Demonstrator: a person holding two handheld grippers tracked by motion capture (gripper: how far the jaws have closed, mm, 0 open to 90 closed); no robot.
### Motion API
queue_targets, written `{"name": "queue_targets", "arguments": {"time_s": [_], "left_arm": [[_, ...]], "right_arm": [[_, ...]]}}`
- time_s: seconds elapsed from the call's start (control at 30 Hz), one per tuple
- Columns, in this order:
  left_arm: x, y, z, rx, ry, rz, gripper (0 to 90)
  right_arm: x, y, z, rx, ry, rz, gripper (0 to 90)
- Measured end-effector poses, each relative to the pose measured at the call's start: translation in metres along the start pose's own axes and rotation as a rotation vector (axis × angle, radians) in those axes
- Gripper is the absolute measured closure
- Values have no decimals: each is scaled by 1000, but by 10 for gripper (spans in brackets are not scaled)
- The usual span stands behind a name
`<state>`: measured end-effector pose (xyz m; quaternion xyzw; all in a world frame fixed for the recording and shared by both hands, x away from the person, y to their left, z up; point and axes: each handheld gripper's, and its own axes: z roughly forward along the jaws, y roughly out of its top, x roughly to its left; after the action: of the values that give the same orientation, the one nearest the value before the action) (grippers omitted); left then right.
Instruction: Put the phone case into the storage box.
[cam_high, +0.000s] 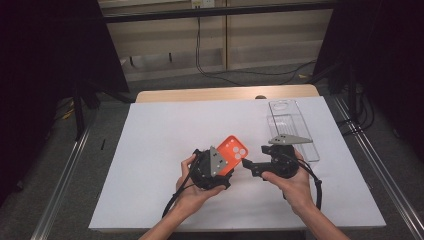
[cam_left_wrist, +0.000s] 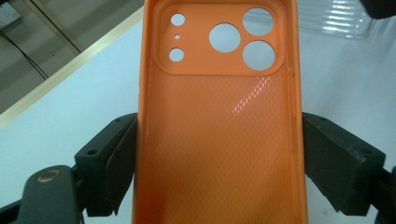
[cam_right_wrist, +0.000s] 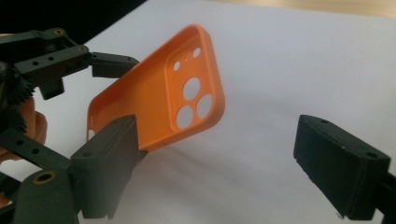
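Note:
An orange phone case (cam_high: 233, 150) with round camera holes is held tilted above the white sheet. My left gripper (cam_high: 226, 164) is shut on it. In the left gripper view the case (cam_left_wrist: 219, 116) runs up between the two black pads (cam_left_wrist: 119, 158), which press on its long edges, hollow side facing the camera. My right gripper (cam_high: 251, 166) stands just right of the case, pointing left at it, jaws open. In the right gripper view the case (cam_right_wrist: 154, 98) lies ahead by my right gripper's (cam_right_wrist: 224, 163) left finger (cam_right_wrist: 109, 158); whether they touch I cannot tell.
A clear plastic tray (cam_high: 292, 127) lies at the back right of the white sheet (cam_high: 165, 130). The wooden table edge (cam_high: 200, 94) runs behind the sheet. Cables (cam_high: 225, 75) trail on the floor beyond, and dark stands flank both sides.

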<state>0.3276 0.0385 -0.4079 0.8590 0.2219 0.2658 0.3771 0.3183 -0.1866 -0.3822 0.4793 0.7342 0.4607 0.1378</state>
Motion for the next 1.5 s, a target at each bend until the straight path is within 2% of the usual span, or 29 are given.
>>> {"name": "queue_targets", "arguments": {"time_s": [0.07,0.13,0.27,0.37,0.43,0.5,0.57,0.63,0.77,0.8,0.83,0.97,1.33,1.5], "left_arm": [[-2,-1,0,2,2,-1,164],[-5,-1,1,1,6,7,164],[-9,0,2,4,3,20,164],[-12,2,3,-7,16,25,164],[-13,4,3,-15,20,23,164],[-14,4,2,-23,25,27,164],[-13,5,1,-21,24,26,164],[-13,5,0,-29,41,37,164],[-12,5,1,-23,36,31,164],[-13,4,1,-22,35,29,164],[-13,4,1,-19,33,31,164],[-13,5,1,-18,35,37,164],[-14,6,1,-32,46,39,164],[-13,6,0,-30,54,41,164]], "right_arm": [[-3,-6,4,29,-9,16,145],[-4,-6,4,31,-12,16,153],[-5,-6,5,35,2,42,235],[-4,-4,5,37,9,74,325],[-3,-3,5,29,11,110,333],[-3,-2,5,28,10,134,387],[-3,-1,5,25,22,171,442],[-4,-1,4,34,31,199,456],[-7,-1,4,42,55,259,510],[-8,0,4,39,61,274,537],[-10,0,4,38,77,300,602],[-13,2,5,59,84,359,659],[-10,3,10,91,83,401,707],[-8,6,12,86,79,424,721]]}}
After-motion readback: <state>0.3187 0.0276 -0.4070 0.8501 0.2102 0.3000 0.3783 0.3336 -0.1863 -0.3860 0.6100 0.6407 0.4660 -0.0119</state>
